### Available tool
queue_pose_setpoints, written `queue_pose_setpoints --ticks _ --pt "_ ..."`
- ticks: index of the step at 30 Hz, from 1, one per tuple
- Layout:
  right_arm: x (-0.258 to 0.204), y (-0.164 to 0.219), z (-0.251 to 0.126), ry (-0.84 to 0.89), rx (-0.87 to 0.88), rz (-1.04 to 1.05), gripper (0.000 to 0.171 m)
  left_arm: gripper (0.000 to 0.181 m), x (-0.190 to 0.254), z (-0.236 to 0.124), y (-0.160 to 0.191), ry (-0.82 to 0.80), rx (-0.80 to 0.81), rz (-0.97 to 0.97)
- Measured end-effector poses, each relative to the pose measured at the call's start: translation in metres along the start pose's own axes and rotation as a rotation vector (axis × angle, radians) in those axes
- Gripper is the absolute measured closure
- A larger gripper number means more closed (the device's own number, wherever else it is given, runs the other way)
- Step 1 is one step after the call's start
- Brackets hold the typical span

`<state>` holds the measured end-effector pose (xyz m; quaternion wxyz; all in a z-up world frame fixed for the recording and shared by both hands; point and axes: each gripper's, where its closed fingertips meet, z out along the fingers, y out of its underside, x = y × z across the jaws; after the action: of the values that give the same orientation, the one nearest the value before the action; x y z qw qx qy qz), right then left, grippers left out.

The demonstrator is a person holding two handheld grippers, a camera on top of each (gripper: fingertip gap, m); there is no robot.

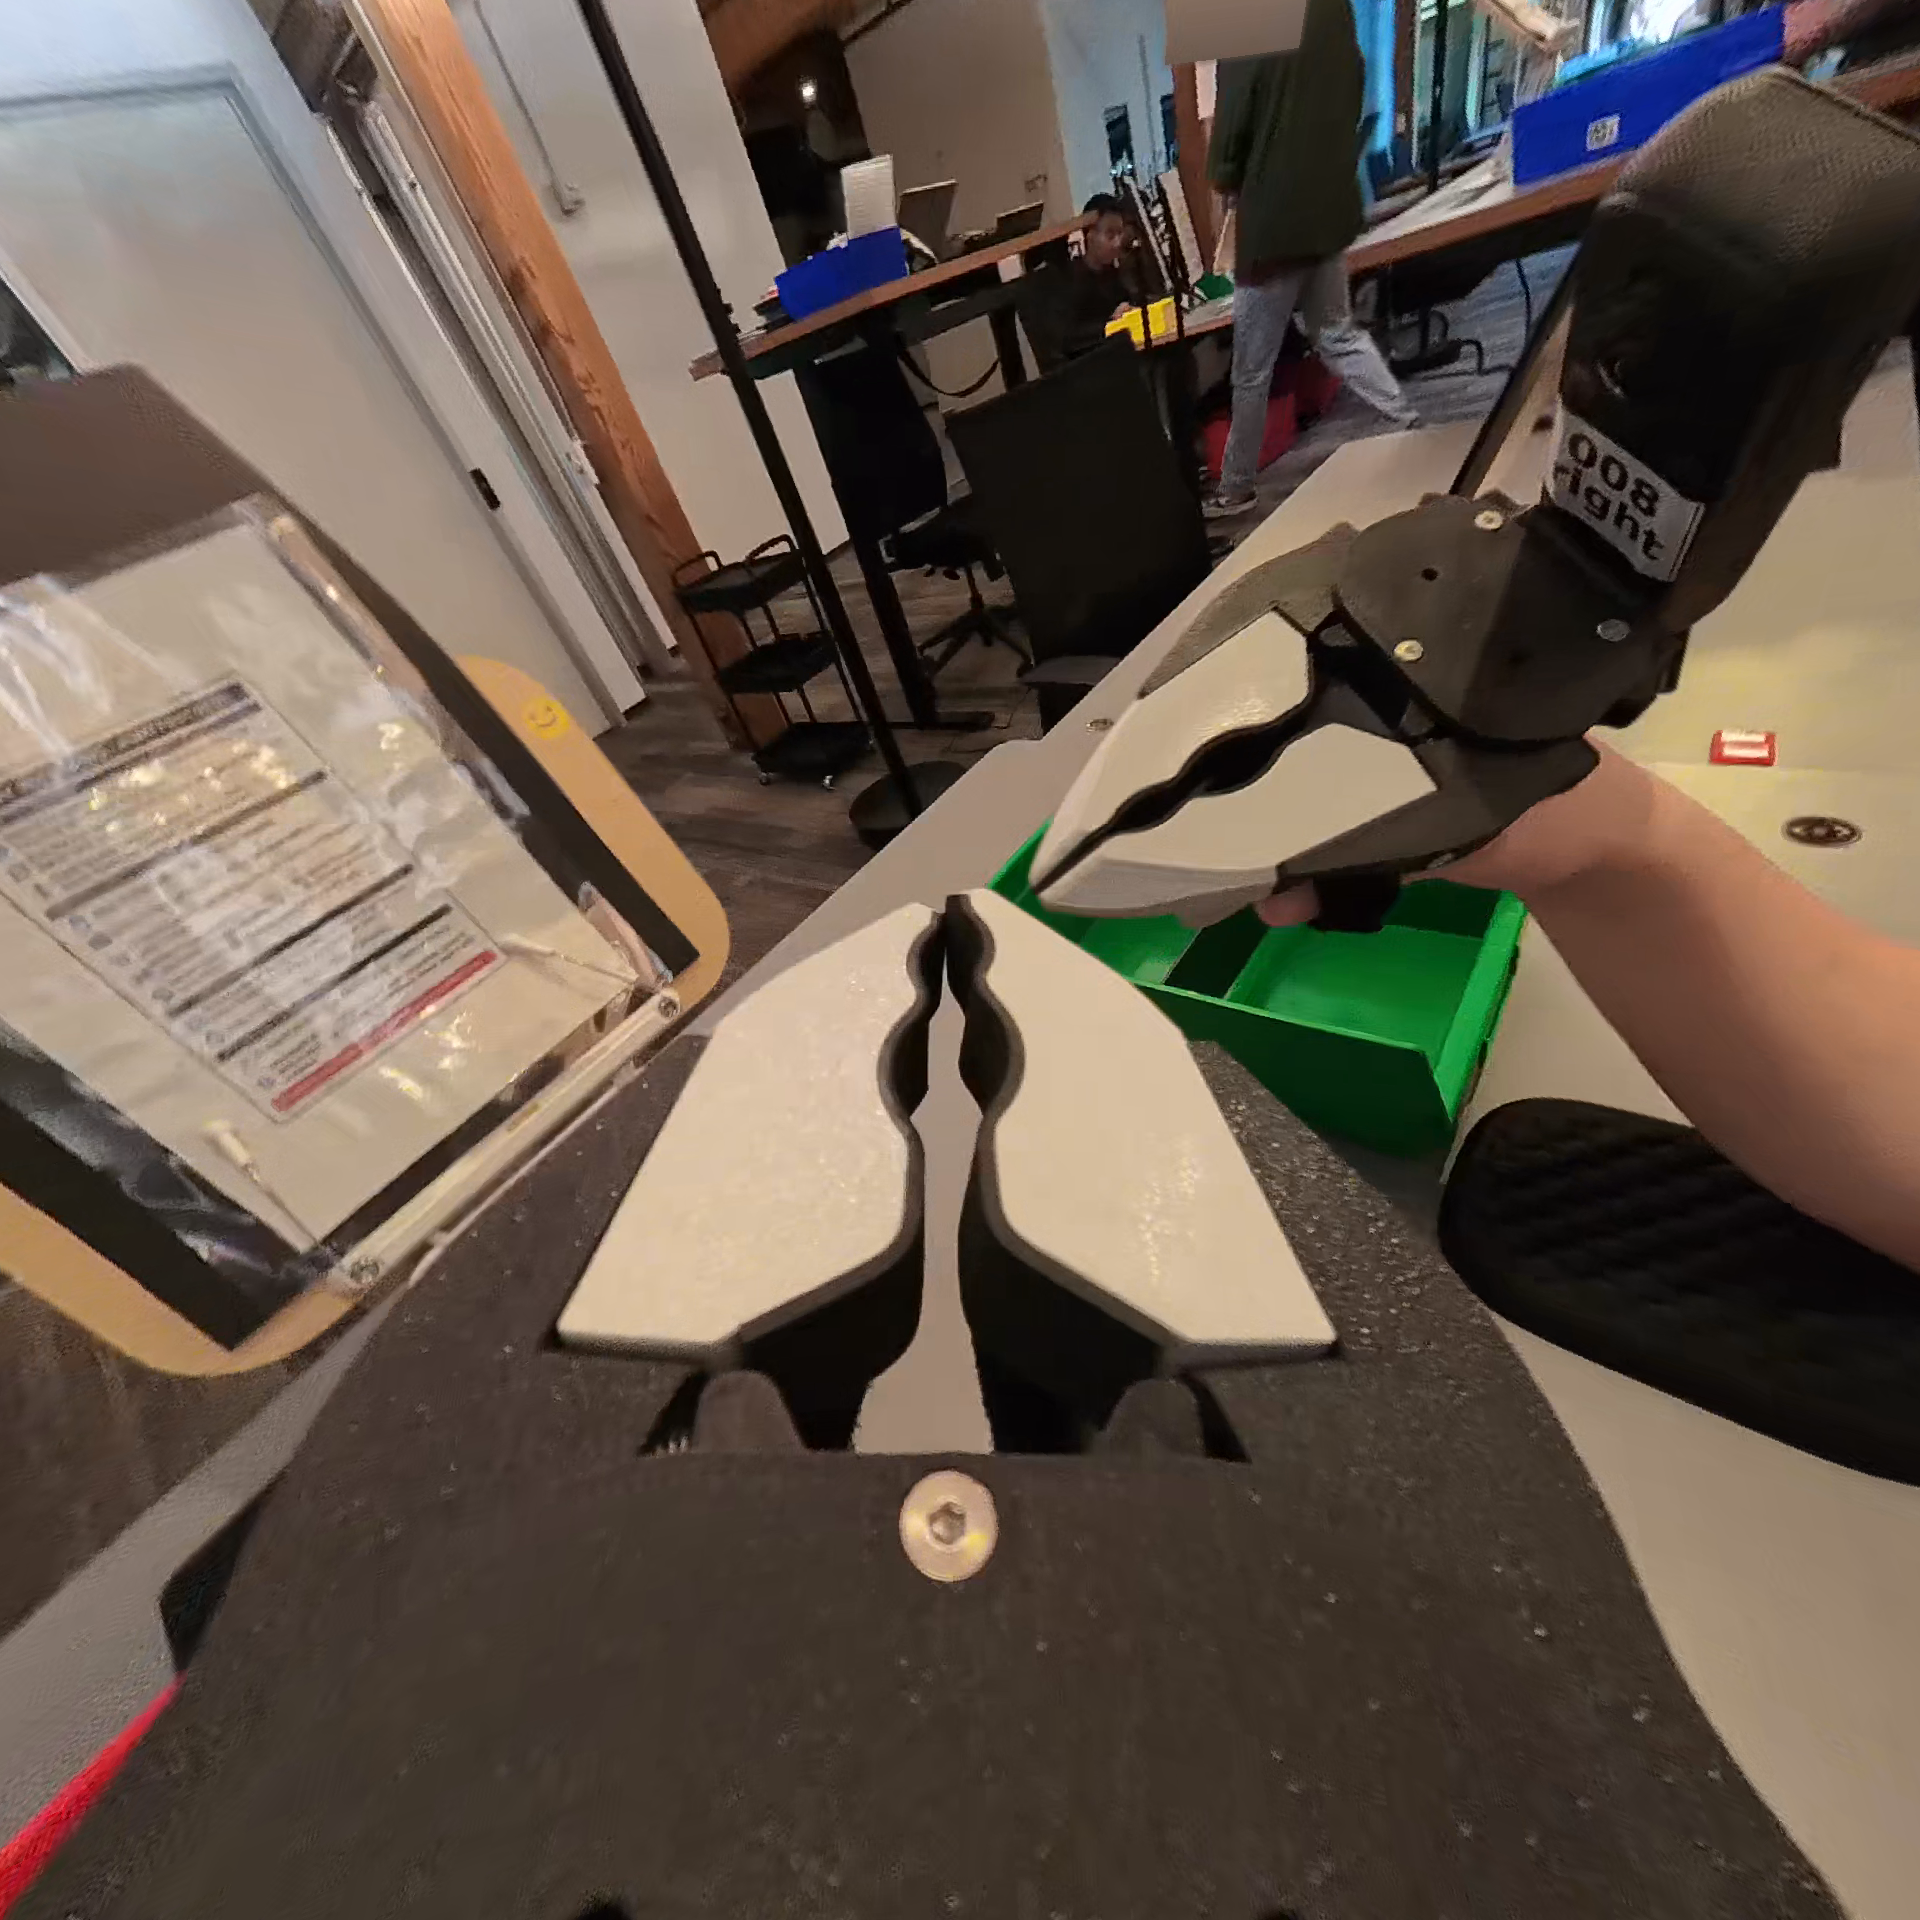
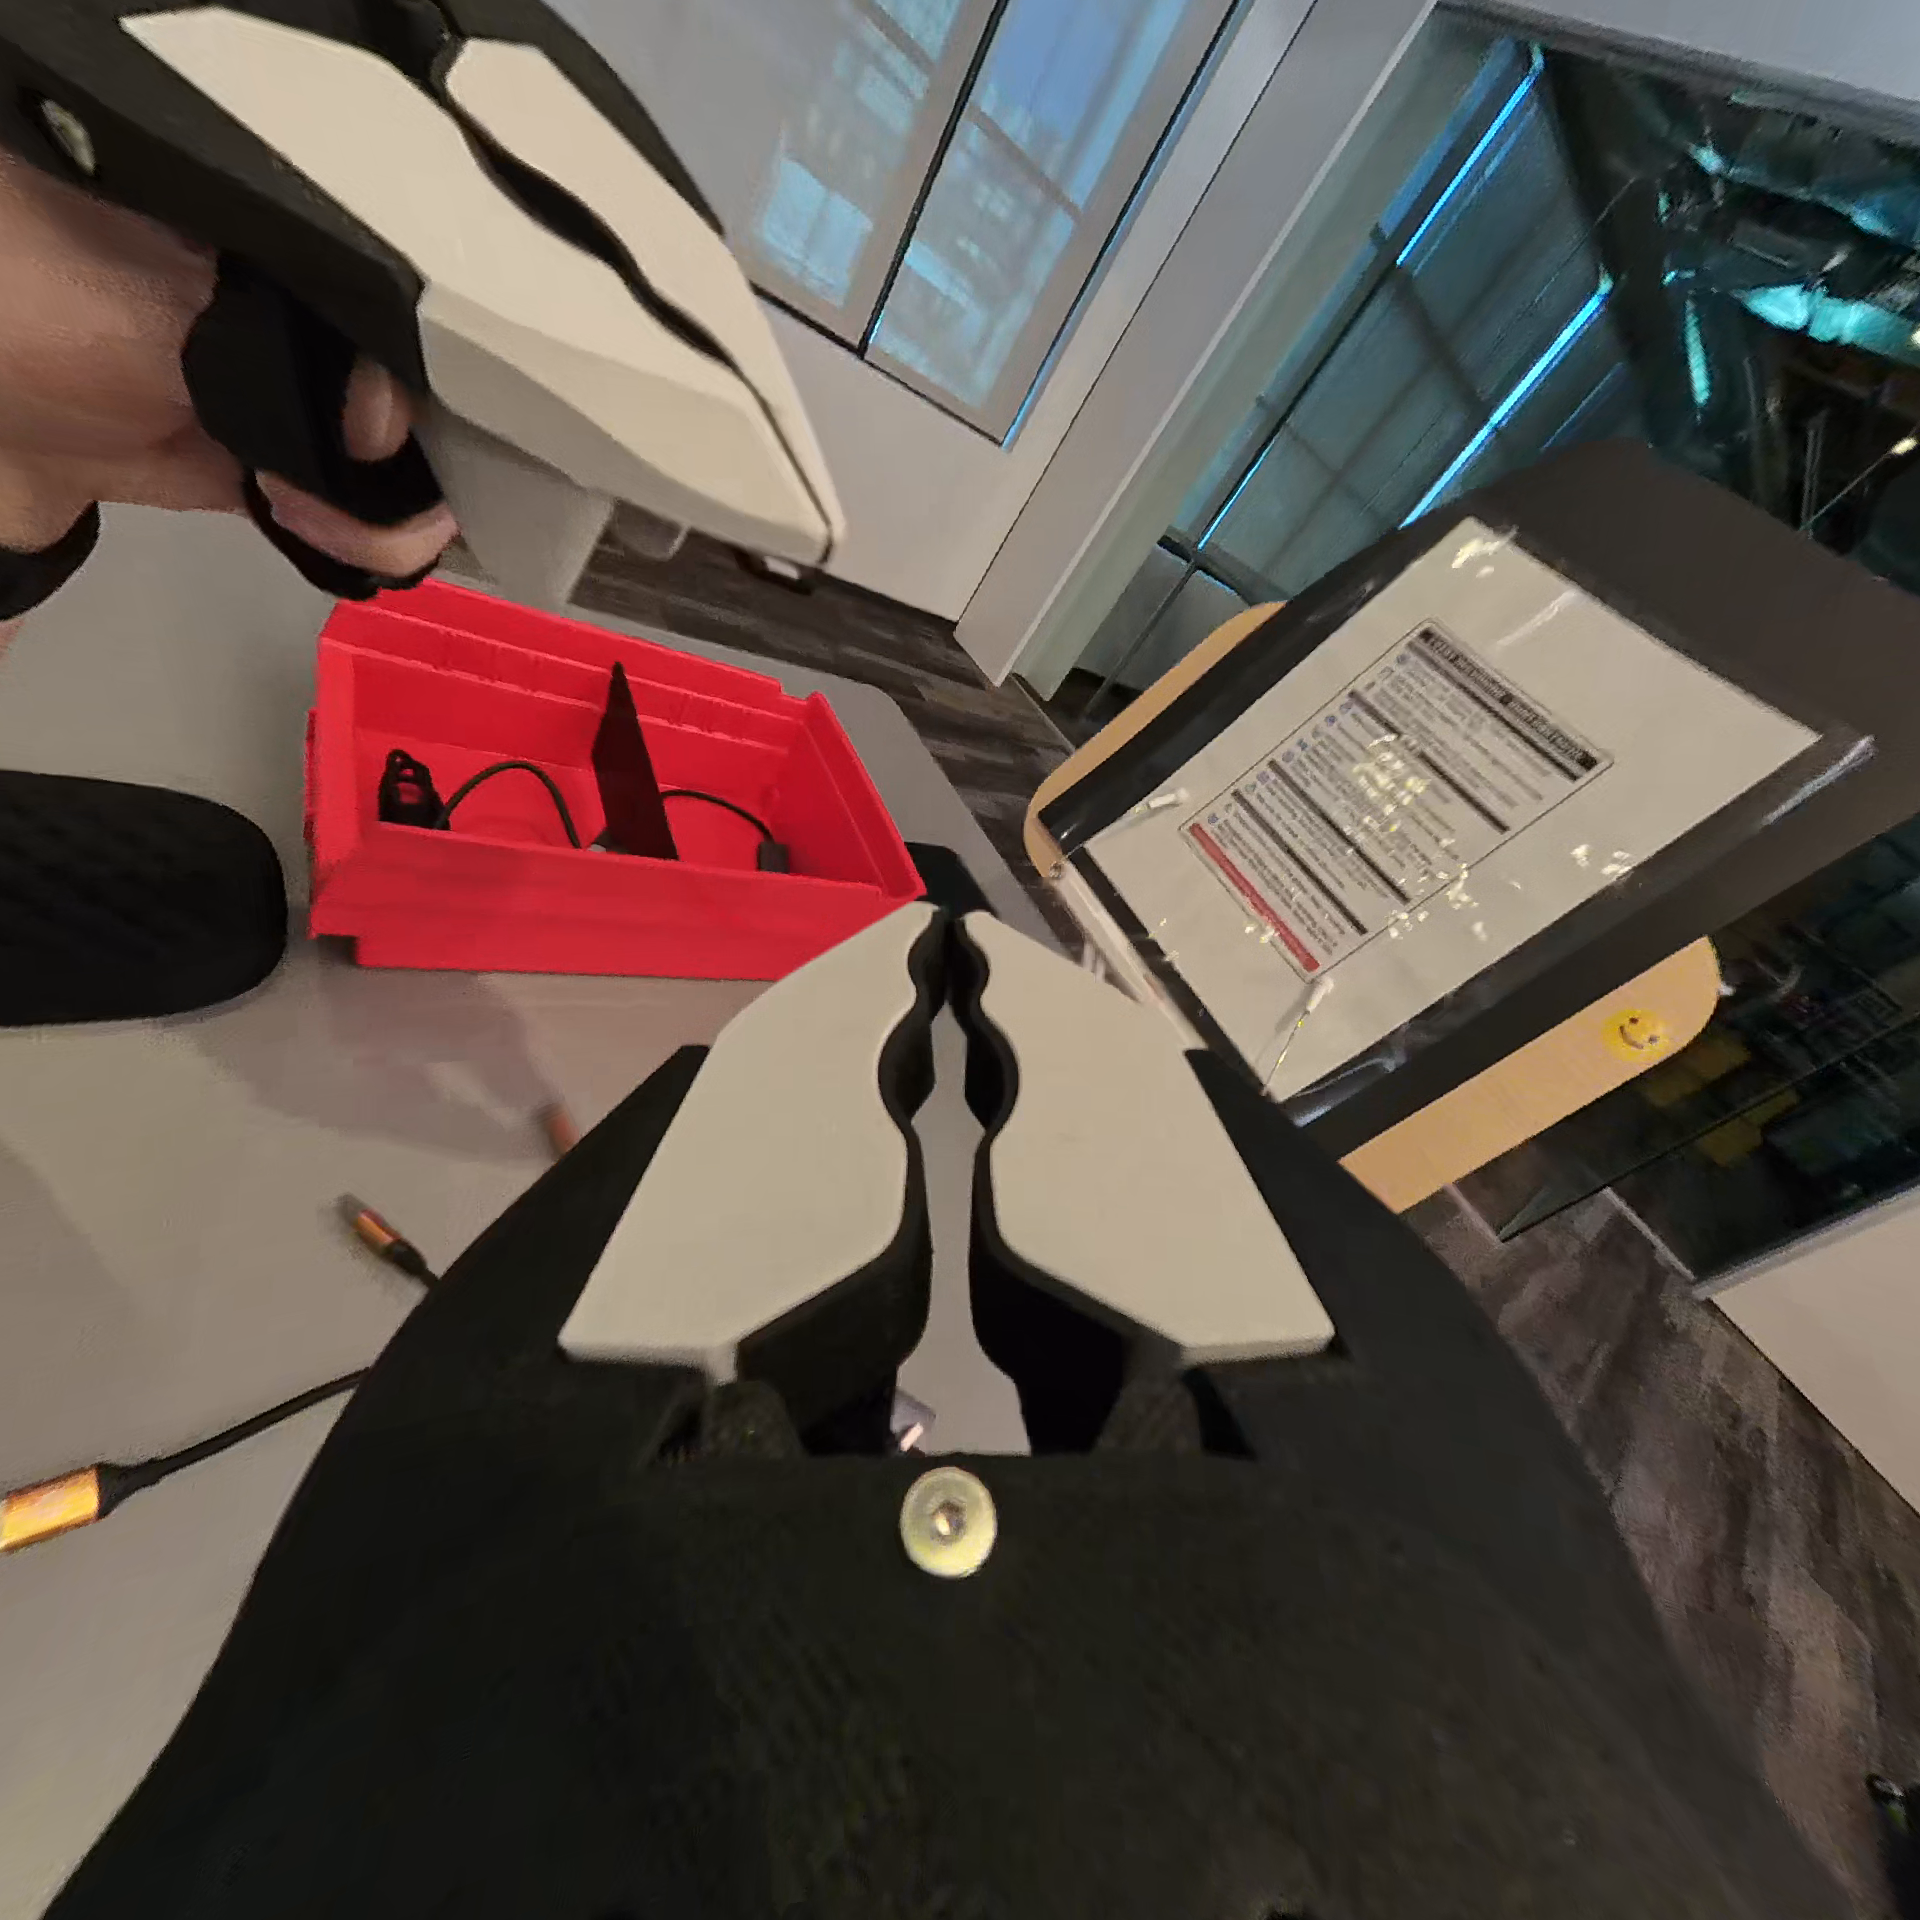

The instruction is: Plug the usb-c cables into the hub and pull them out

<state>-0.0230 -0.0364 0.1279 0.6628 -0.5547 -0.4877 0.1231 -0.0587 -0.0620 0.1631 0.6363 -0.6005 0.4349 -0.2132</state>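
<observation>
My left gripper point(image 1: 948, 914) is shut and empty, held above the white table point(image 1: 1714, 1662). My right gripper point(image 2: 948, 920) is also shut and empty. It shows in the left wrist view point(image 1: 1042, 883) just right of the left tips, over a green bin point(image 1: 1351, 997). The left gripper shows at the top left of the right wrist view point(image 2: 826, 540). Black cables with orange plugs point(image 2: 52, 1507) point(image 2: 379, 1231) lie on the table point(image 2: 156, 1143) left of my right gripper. A red bin point(image 2: 582, 914) holds more black cables point(image 2: 520, 784). No hub is in view.
A framed sheet in a clear stand point(image 1: 260, 894) point(image 2: 1434, 810) stands at the table's end. A black padded rest point(image 1: 1662, 1247) point(image 2: 114, 894) lies on the table. The green bin looks empty. A person's forearm point(image 1: 1714, 935) reaches in from the right. Desks and people are beyond. The grippers' ends are close to 6 cm from one another.
</observation>
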Motion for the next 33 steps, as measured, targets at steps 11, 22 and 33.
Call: queue_pose_setpoints --ticks 11,22,33 --pt "-0.088 0.117 0.079 -0.337 -0.406 -0.077 0.151 0.165 -0.049 -0.057 0.012 -0.158 -0.042 -0.072" --pt "-0.119 0.235 0.118 -0.354 -0.727 0.030 0.152 0.165 -0.074 -0.079 0.013 -0.093 0.046 -0.219" --pt "-0.126 0.235 0.117 -0.450 -0.714 0.131 0.171 0.165 -0.069 -0.048 0.037 -0.034 -0.075 -0.171"
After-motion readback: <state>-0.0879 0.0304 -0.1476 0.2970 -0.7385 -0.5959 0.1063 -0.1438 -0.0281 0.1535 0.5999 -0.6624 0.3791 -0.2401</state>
